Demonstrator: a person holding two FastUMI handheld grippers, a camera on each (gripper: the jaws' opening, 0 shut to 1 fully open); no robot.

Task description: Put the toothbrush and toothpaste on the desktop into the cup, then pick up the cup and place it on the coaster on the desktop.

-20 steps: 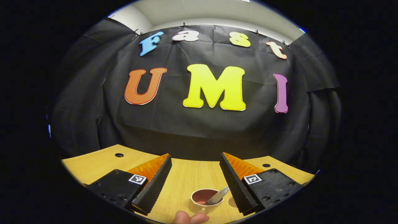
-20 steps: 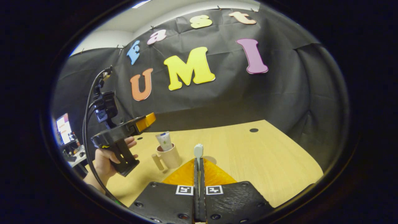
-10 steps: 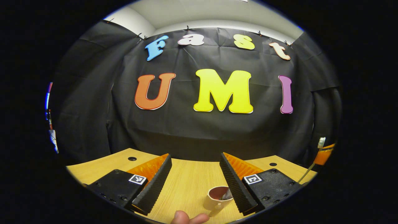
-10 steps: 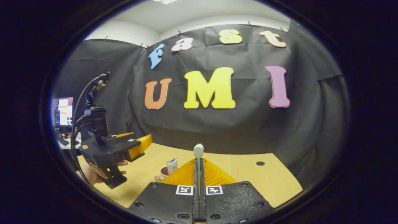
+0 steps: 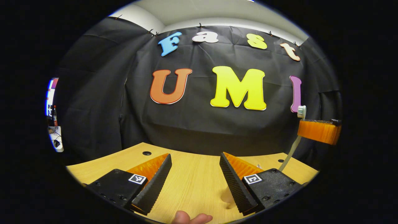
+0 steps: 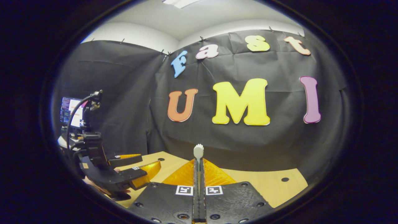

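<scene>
Toothbrush (image 6: 198,155) — pale handle, white bristle head up, upright, pinched between the right tool's (image 6: 198,174) closed fingers

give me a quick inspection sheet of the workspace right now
surface: wooden desktop, round holes in it.
job's things: toothbrush clamped upright, head above the fingers.
clutter: nothing seen.
grippers: right hand-held gripper shut on the toothbrush; left hand-held gripper open, nothing between its fingers, a fingertip below it.
cables: black cable looping over the left hand-held gripper.
surroundings: black cloth wall, lit monitor at far left.
</scene>
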